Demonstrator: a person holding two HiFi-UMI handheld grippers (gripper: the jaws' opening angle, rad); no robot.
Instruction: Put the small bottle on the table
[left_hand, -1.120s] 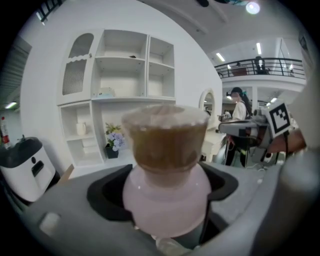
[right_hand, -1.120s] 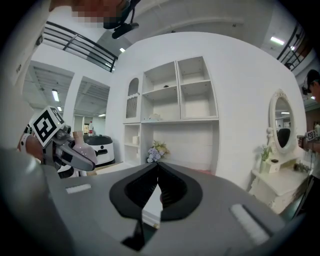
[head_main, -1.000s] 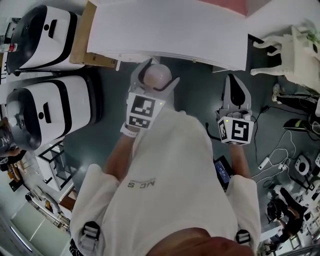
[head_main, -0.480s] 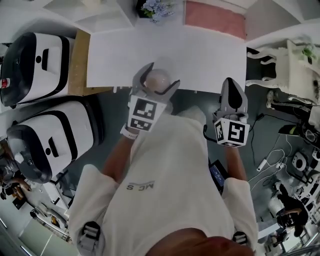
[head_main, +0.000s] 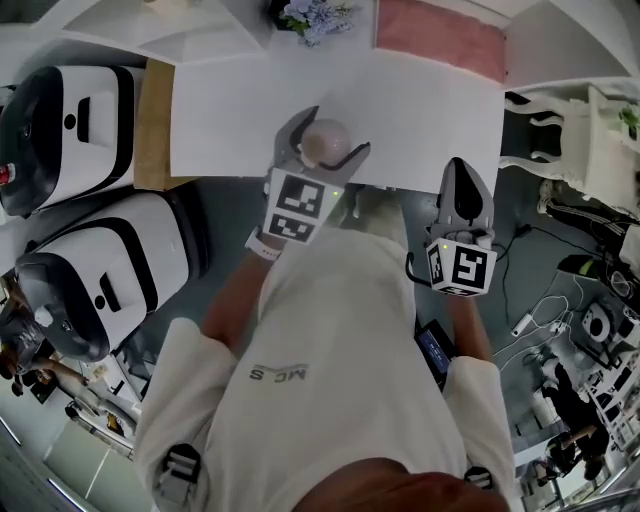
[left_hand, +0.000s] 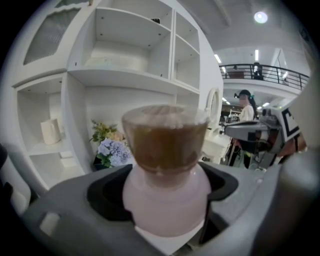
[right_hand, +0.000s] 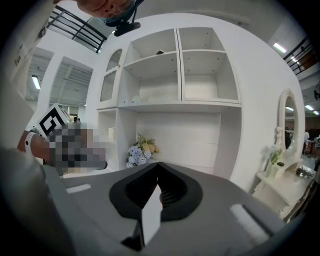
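We're standing over a white tabletop (head_main: 230, 110) with flowers (head_main: 310, 15) at its 12 o'clock edge. Our left gripper (head_main: 330, 135) is clamping the small bottle (head_main: 322, 145) over the near edge. The right gripper (head_main: 462, 170) is hanging at 3 o'clock, jaws together, empty. Only the gripper views are showing the white shelves (left_hand: 130, 45) and the bottle's brownish top.

The bottle (left_hand: 166, 200) is small, with a round, pale pink body and a wide, clear cap tinted brown. It stands upright, clamped at the body between the jaws of the left gripper (head_main: 333, 132). In the head view it sits over the white table (head_main: 420, 110), near its front edge. Whether its base touches the table cannot be told.
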